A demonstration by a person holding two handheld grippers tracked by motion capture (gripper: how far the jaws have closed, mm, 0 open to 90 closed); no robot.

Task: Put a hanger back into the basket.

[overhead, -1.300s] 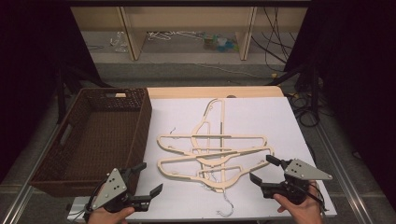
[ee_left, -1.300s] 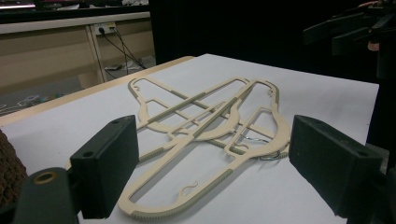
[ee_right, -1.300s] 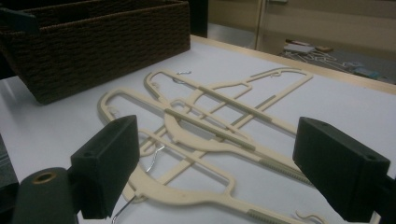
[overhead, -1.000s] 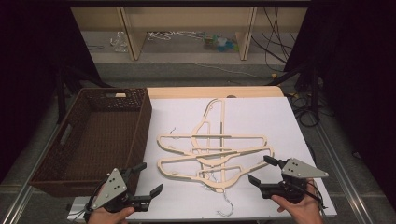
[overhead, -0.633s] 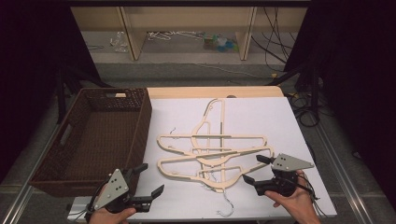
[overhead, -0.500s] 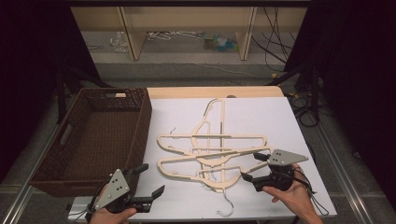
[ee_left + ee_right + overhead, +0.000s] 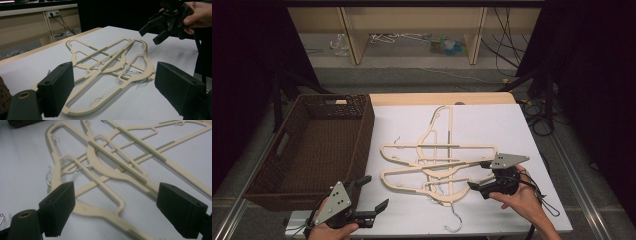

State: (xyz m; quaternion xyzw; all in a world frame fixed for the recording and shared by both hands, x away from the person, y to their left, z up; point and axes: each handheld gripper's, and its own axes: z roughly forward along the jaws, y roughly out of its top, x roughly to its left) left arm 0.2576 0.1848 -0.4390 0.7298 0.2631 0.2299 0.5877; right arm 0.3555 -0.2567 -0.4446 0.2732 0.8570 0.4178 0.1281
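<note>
Several cream plastic hangers [image 7: 439,165] lie crossed in a pile on the white table top [image 7: 492,125]. My right gripper [image 7: 478,176] is open at the pile's right end, its jaws on either side of a hanger arm [image 7: 100,182]; nothing is gripped. In the right gripper view the gripper [image 7: 117,200] hovers just above that arm. My left gripper [image 7: 373,192] is open near the table's front left corner, short of the pile. Seen from the left gripper [image 7: 113,75], the hangers [image 7: 107,62] lie ahead and the right gripper [image 7: 162,27] is beyond them.
A dark wicker basket [image 7: 367,130] stands along the table's left side. A loose metal hook [image 7: 455,222] lies near the front edge. Cables [image 7: 537,190] trail from the right hand. Behind the table is a low shelf [image 7: 412,30] with clutter.
My right gripper has moved left and slightly forward, from the table's right edge onto the right end of the hanger pile. The left gripper has hardly shifted. Both stayed open.
</note>
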